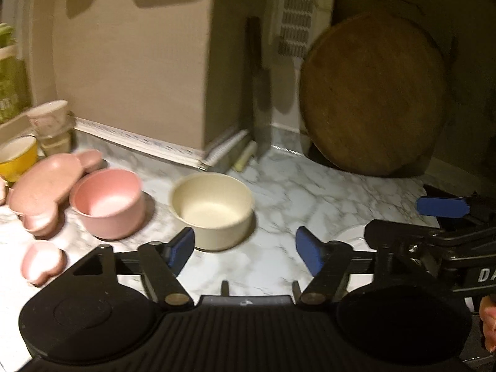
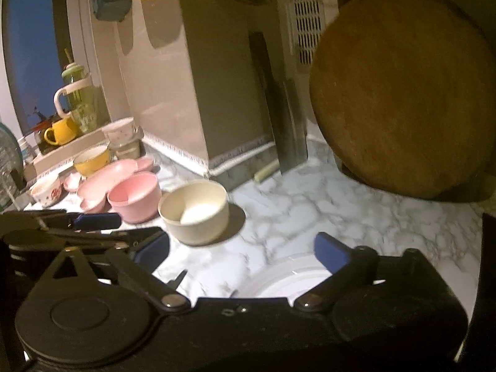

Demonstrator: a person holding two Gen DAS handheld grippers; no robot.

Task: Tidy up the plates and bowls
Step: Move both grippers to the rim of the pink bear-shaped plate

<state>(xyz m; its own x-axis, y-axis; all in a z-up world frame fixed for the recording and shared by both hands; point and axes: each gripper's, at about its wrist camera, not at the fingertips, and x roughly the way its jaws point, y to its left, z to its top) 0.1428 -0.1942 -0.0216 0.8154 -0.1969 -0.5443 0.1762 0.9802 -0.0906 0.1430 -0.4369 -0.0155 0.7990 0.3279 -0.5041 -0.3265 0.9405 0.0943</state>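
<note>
My left hand-held gripper (image 1: 245, 249) hangs above the marble-patterned bench (image 1: 310, 192) with its blue pads spread wide and nothing between them; only bare bench shows in the gap. My right hand-held gripper (image 2: 241, 249) is likewise spread wide and empty, and below it, between its fingers, I see part of a white plate (image 2: 279, 282) lying flat on the bench. In the left view that plate's rim (image 1: 350, 234) peeks out beside the right gripper's fingers, which reach in from the right edge. Just ahead of both grippers stands a cream bowl (image 1: 212, 210), upright and empty, apart from any pad. To its left, close by, is a pink bowl (image 1: 108, 201), also upright, touching or nearly touching a pink mouse-shaped plate (image 1: 46, 186) behind it. A small pink heart-shaped dish (image 1: 42, 260) lies nearer me at the left. Farther left are a yellow bowl (image 2: 91, 158) and stacked patterned cups (image 2: 119, 133); a yellow mug (image 2: 62, 130) and a green bottle (image 2: 79, 93) sit on the ledge beyond. A round wooden cutting board (image 1: 372, 93) leans upright against the wall at the right, and a cleaver (image 1: 259, 93) stands in the corner.
</note>
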